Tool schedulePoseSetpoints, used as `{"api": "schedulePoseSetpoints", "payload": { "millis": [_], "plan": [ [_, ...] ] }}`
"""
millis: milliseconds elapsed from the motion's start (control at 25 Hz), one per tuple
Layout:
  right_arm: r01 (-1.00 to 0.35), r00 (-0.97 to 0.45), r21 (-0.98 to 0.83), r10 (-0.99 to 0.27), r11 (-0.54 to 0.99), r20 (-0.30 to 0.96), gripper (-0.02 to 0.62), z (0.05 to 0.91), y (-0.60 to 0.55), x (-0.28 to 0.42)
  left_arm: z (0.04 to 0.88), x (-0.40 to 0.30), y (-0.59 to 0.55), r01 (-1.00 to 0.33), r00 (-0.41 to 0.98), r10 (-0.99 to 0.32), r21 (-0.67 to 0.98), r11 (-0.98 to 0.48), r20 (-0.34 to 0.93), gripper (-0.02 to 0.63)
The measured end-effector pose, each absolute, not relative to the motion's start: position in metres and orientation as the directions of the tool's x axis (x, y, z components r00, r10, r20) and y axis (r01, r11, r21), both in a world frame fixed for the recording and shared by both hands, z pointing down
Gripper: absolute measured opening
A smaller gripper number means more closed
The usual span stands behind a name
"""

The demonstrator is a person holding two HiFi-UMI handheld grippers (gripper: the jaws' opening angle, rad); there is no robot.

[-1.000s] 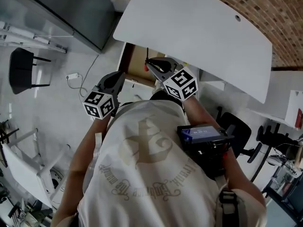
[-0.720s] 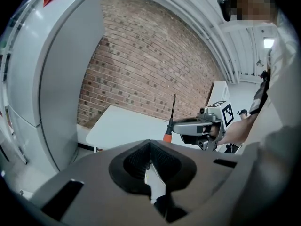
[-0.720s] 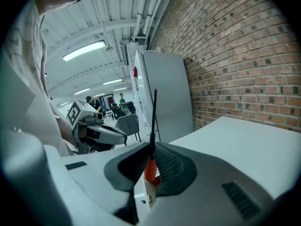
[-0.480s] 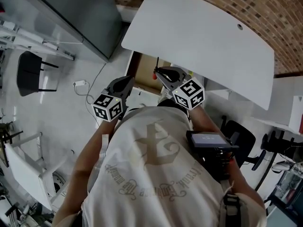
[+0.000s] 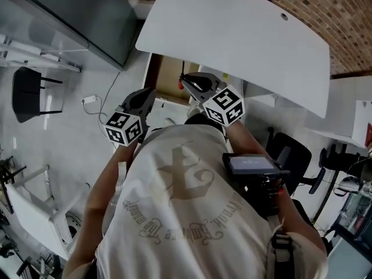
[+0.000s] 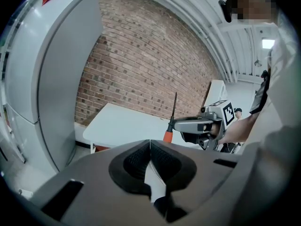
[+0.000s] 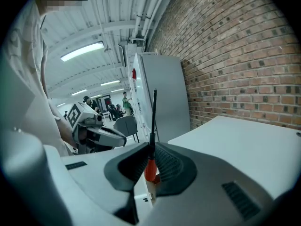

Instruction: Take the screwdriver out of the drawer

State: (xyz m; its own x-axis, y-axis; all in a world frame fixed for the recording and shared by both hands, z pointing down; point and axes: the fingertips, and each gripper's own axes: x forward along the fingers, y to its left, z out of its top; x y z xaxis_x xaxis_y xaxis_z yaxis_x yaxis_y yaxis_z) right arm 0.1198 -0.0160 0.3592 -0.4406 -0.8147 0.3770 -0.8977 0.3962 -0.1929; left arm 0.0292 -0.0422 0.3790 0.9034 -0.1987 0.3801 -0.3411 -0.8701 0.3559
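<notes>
Screwdriver (image 7: 150, 169): up and out, pinched by its orange handle in the right tool!
Right tool (image 7: 149, 160): jaws closed onto that handle, pads pressing from both sides, and the grip looks firm.
Long axis: near upright. The thin dark shaft rises straight out of the jaws and the handle end hangs below them.
Left tool (image 6: 150, 154): jaws pressed together on nothing, held just to the left of its partner and looking across at it.
Nearer hand: the right, no contest. It has the prize, and the left is apart from it.
Drawer (image 5: 165, 74): pulled open under the desk edge with its brown inside showing. It lies below and just ahead of the right tool's tip.
Desk (image 5: 244, 34): the white top spreads ahead and to the right, with a brick wall (image 7: 235, 55) beyond.
Task reading: the lift looks done, and the screwdriver seems clear of the drawer.
Next move, my call: carry it away from the drawer, shaft kept upright so it misses the nearby desk edge.
</notes>
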Motion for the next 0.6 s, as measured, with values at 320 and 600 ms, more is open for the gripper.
{"api": "schedulePoseSetpoints", "payload": {
  "millis": [320, 600],
  "plan": [
    [-0.902, -0.431, -0.195, -0.82, 0.385, 0.376, 0.057, 0.364, -0.006, 0.122, 0.385, 0.03, -0.03, -0.326, 0.904, -0.182, 0.346, -0.88, 0.388, 0.021],
    [-0.899, -0.438, -0.192, -0.815, 0.394, 0.38, 0.057, 0.365, -0.008, 0.115, 0.379, 0.024, -0.039, -0.333, 0.906, -0.197, 0.342, -0.879, 0.376, 0.021]
  ]
}}
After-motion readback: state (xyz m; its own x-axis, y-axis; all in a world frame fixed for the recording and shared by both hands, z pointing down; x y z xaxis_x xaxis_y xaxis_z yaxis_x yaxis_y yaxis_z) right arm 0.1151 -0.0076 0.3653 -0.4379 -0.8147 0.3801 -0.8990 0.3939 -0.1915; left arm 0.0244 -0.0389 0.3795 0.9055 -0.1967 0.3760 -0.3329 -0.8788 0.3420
